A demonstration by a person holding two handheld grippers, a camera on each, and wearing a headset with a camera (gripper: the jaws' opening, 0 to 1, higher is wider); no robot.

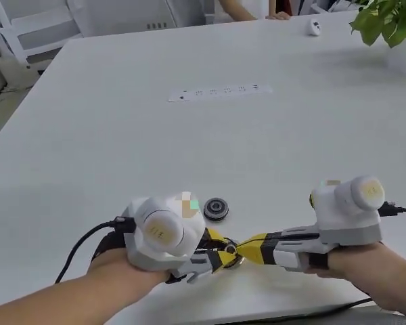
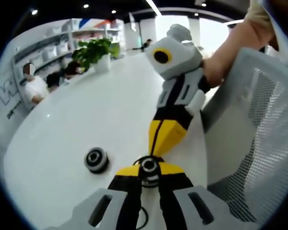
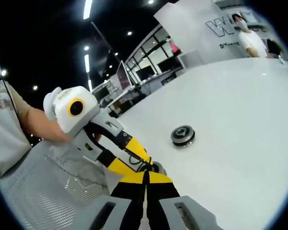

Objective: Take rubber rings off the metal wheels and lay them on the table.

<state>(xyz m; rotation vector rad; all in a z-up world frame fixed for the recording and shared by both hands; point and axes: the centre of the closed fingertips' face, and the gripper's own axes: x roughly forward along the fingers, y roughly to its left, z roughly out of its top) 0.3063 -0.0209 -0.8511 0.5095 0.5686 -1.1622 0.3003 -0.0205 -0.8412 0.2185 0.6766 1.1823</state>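
Plenty of bare white bench (image 1: pixel 122 135) open toward 12 o'clock in the head view; a power strip (image 1: pixel 220 91) far off at 12 and a plant (image 1: pixel 389 20) at 1, both well apart from the work; near edge along 6 o'clock; mesh chair (image 2: pixel 249 143) crowding 3 o'clock in the left gripper view. Left gripper (image 1: pixel 220 252) at 7 o'clock, pointing toward 3; jaws narrowed onto a metal wheel (image 2: pixel 149 167), one yellow tip on each side of it. Right gripper (image 1: pixel 239 249) at 5 o'clock, pointing toward 9; jaws pressed almost together, tips touching that wheel's rim; cannot tell whether rubber sits between them. Second wheel (image 1: pixel 216 208) flat on the bench just toward 12 from the meeting tips, apart from both.
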